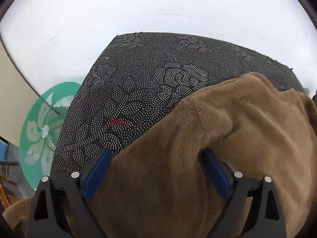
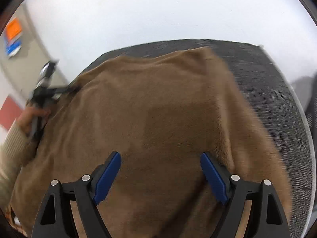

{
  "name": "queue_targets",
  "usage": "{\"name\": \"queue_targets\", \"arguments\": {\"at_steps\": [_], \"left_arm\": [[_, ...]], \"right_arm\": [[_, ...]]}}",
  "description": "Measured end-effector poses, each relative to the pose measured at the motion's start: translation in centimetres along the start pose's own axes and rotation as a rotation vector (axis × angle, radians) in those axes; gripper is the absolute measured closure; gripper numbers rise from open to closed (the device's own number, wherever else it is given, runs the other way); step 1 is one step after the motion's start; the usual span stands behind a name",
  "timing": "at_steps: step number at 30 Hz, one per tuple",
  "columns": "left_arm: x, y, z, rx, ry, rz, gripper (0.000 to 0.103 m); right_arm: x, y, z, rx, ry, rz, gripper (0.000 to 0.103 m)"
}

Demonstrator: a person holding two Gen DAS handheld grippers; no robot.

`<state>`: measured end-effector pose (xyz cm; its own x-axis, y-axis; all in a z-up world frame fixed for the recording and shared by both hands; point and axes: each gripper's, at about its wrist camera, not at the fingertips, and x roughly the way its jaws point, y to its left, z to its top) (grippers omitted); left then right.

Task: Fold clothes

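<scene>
The left tool (image 1: 156, 156) stands wide, its two blue-padded fingers (image 1: 97, 170) spread well apart with nothing pinched between them; it hangs over the near edge of a brown fleecy garment (image 1: 227, 138), whose soft pile fills the lower right of the left wrist view and runs under both fingers. The garment lies on a black mat (image 1: 138, 83) patterned with swirls of small white dots, which covers the worktop and shows bare to the left and beyond the cloth. A raised fold crosses the garment by the right-hand finger, and a small red mark (image 1: 117, 121) sits on the mat just off the cloth's edge. Left of the mat stands a round green glass disc (image 1: 39, 130) with a white flower design. In the right wrist view, which is blurred, the right tool (image 2: 160, 159) is likewise spread wide and grips nothing, poised above the middle of the brown garment (image 2: 158, 103). Here the cloth lies fairly flat and covers most of the black mat (image 2: 267, 75), which shows only along the far and right sides. At the left edge the left tool (image 2: 42, 91) reaches the garment's side, held by a hand (image 2: 29, 119) in a ribbed beige sleeve (image 2: 11, 144).
</scene>
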<state>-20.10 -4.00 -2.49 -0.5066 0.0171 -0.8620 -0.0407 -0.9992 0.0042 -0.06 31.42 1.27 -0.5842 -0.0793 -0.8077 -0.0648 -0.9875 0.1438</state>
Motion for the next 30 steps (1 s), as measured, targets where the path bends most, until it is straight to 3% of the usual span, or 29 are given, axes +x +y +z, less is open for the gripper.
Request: {"name": "queue_targets", "arguments": {"at_steps": [5, 9, 15, 17, 19, 21, 22, 27, 30], "left_arm": [[-2.3, -2.1, -0.2, 0.041, -0.039, -0.075, 0.008], [-3.0, -4.6, -0.2, 0.101, -0.040, -0.138, 0.007], [-0.1, -6.5, -0.6, 0.171, 0.008, -0.085, 0.007], [0.5, -6.2, -0.6, 0.149, 0.014, -0.098, 0.007], [0.7, -6.0, -0.7, 0.136, 0.012, -0.109, 0.006], [0.7, -6.0, -0.9, 0.131, 0.009, -0.114, 0.006], [0.8, -6.0, -1.0, 0.135, 0.007, -0.113, 0.006], [1.3, -5.7, -0.7, 0.126, -0.005, -0.113, 0.006], [1.7, -5.2, 0.2, 0.104, -0.015, -0.109, 0.006]], "right_arm": [[-1.1, -2.4, 1.3, -0.001, -0.028, -0.211, 0.018], [0.5, -3.8, 2.8, -0.059, -0.002, -0.383, 0.018], [3.5, -7.6, 4.8, -0.046, 0.053, -0.436, 0.018], [3.3, -8.4, 5.0, 0.000, 0.056, -0.369, 0.018], [3.0, -8.4, 4.6, 0.003, 0.054, -0.304, 0.028], [2.8, -8.2, 4.2, 0.048, 0.051, -0.233, 0.068], [2.6, -8.1, 4.1, 0.060, 0.051, -0.213, 0.077], [0.9, -7.0, 5.1, -0.026, -0.010, -0.379, 0.095], [0.0, -7.4, 7.1, -0.040, -0.048, -0.481, 0.095]]}}
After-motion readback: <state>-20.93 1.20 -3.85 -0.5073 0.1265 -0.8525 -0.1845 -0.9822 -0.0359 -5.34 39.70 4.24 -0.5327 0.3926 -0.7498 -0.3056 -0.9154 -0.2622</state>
